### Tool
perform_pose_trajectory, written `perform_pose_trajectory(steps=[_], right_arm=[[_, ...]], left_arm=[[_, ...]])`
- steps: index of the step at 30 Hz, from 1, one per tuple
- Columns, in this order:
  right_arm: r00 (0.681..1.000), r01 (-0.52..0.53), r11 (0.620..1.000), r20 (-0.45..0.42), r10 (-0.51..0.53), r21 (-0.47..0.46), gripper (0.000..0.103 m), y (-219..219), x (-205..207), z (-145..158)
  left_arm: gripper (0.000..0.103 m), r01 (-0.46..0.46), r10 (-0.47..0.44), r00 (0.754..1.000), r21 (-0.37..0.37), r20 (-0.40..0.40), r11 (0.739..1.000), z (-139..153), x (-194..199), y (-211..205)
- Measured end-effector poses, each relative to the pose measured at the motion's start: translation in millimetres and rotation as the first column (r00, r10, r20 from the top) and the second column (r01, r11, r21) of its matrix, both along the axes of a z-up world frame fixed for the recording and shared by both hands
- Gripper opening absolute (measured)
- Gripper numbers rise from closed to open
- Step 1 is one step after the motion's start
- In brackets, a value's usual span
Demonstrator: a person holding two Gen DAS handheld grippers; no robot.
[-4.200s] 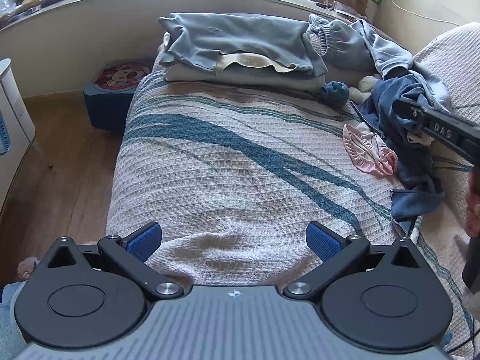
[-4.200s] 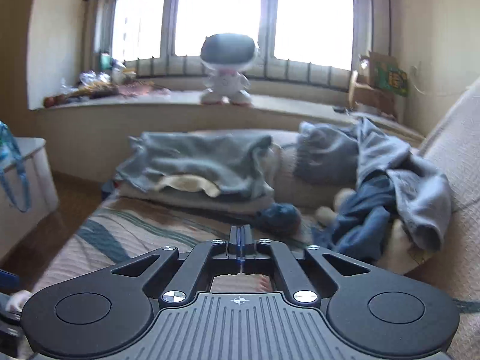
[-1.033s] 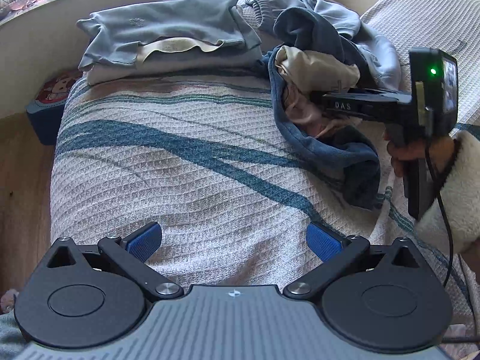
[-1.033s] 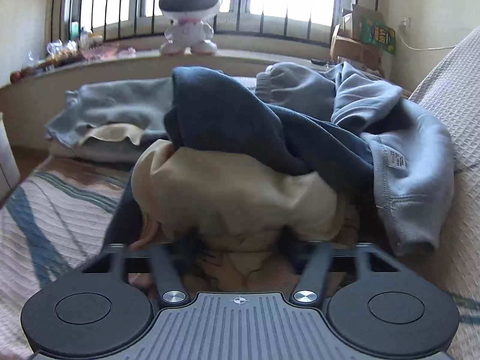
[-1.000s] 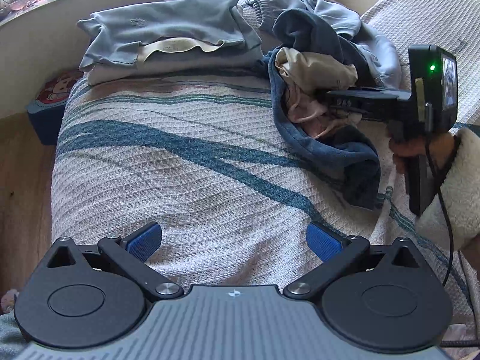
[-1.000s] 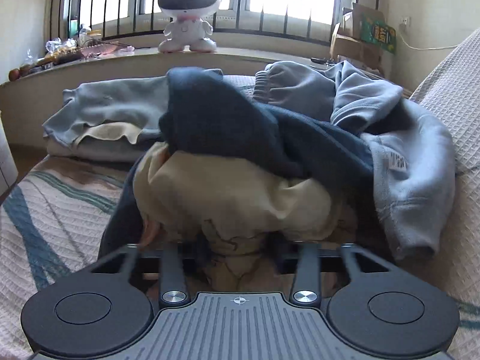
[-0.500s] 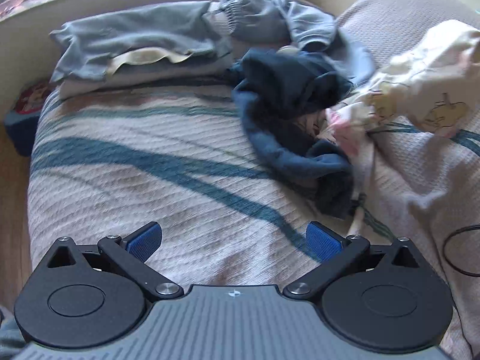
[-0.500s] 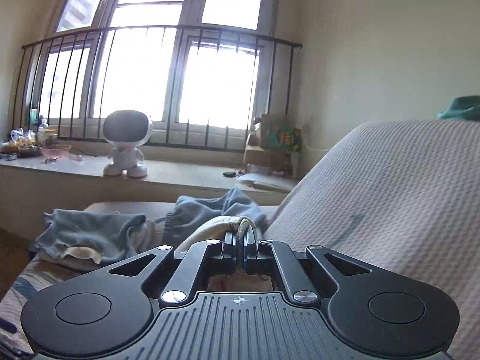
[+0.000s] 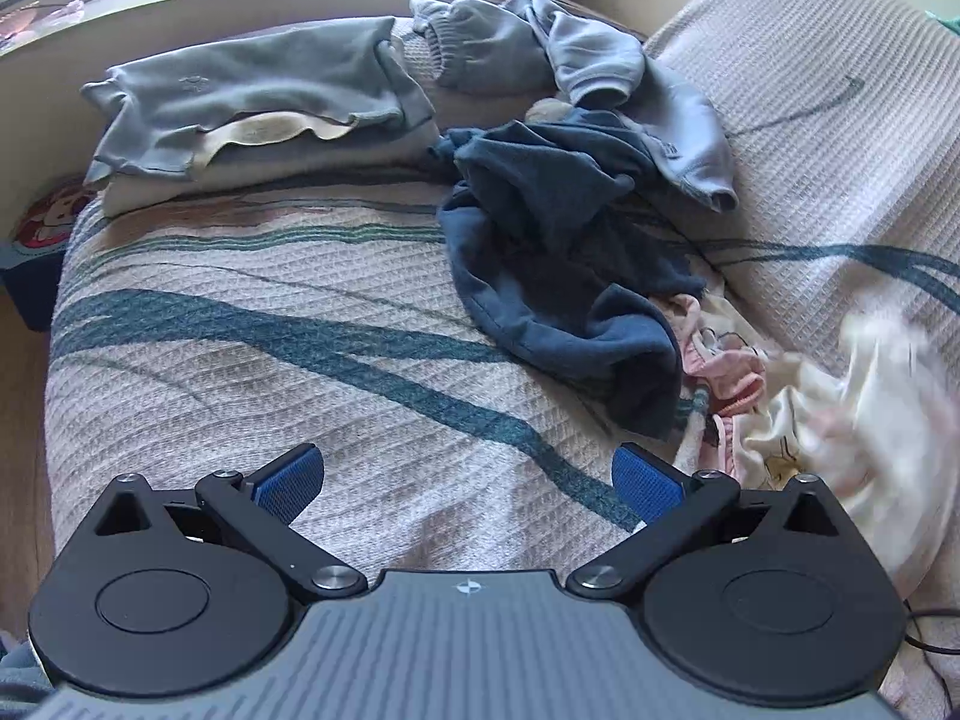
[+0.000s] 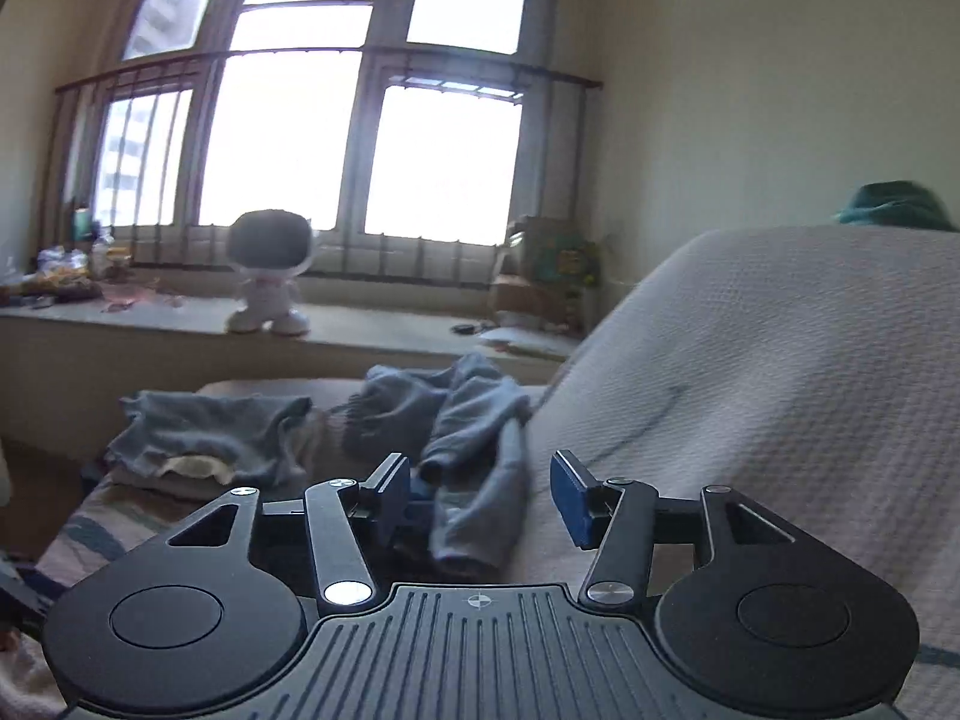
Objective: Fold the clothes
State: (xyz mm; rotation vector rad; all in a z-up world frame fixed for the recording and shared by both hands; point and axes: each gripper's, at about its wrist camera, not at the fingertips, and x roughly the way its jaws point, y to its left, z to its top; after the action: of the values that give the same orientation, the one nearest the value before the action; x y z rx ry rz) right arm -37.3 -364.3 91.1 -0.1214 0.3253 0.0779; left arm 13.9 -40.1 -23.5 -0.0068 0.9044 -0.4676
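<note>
Left gripper (image 9: 468,483) fingers spread wide, empty, above the bed (image 9: 240,348). Right gripper (image 10: 480,495) fingers parted, empty. Cream garment (image 9: 840,420) lies blurred beside the navy garment (image 9: 558,252).

Beige waffle-weave bedspread (image 9: 300,312) crossed by curving teal and dark-blue stripes, with a faint brown band near the far end. Dark navy garment (image 9: 558,252) crumpled in a heap. Pale grey-blue sweatshirt (image 9: 606,60) behind it, and pale grey-blue folded clothes (image 9: 252,84) with a cream layer showing at the edge. Cream garment (image 9: 852,420) with pink trim and small cartoon prints (partly blurred). Blue pads (image 9: 288,480) on black linkages. White robot figure (image 10: 270,282) with dark head. Teal cloth (image 10: 894,204) above the backrest.
</note>
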Motion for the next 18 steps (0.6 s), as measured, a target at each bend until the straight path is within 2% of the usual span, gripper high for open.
perform_pose_trajectory(steps=[2,4,7,10,12,13,14,17,18], right_arm=[[0.992,-0.077,0.997,-0.103,0.079,0.019,0.052,15.0,33.8,-25.7],[0.963,-0.129,0.990,-0.229,0.140,0.062,0.052,26.5,64.4,-57.7],[0.883,-0.181,0.971,-0.409,0.229,0.154,0.052,41.1,100.3,-105.9],[0.830,-0.140,0.963,-0.504,0.240,0.228,0.052,52.0,117.1,-144.2],[0.807,-0.152,0.966,-0.538,0.243,0.208,0.049,63.4,122.7,-161.0],[0.798,-0.160,0.967,-0.550,0.246,0.200,0.028,69.2,124.6,-165.6],[0.792,-0.167,0.964,-0.554,0.256,0.206,0.015,74.7,125.2,-166.9],[0.792,-0.201,0.944,-0.523,0.315,0.263,0.014,91.9,122.3,-162.2],[0.786,-0.208,0.927,-0.510,0.348,0.312,0.014,96.9,121.7,-158.0]], left_arm=[[0.103,-0.015,0.015,1.000,0.011,-0.001,1.000,0.2,1.0,3.8],[0.103,-0.031,0.031,1.000,0.026,-0.002,0.999,0.0,1.9,7.8],[0.103,-0.056,0.057,0.998,0.043,-0.017,0.998,-3.0,6.8,15.6],[0.103,-0.059,0.061,0.998,0.052,-0.034,0.997,-5.1,10.6,22.6],[0.103,-0.059,0.061,0.998,0.051,-0.034,0.997,-4.1,10.6,27.9],[0.103,-0.060,0.061,0.998,0.051,-0.033,0.997,-3.6,10.6,30.6],[0.103,-0.060,0.061,0.998,0.050,-0.033,0.997,-3.1,10.6,33.2],[0.103,-0.075,0.077,0.997,0.077,-0.030,0.994,1.4,15.2,39.5],[0.103,-0.084,0.087,0.996,0.094,-0.029,0.992,3.8,17.9,41.2]])
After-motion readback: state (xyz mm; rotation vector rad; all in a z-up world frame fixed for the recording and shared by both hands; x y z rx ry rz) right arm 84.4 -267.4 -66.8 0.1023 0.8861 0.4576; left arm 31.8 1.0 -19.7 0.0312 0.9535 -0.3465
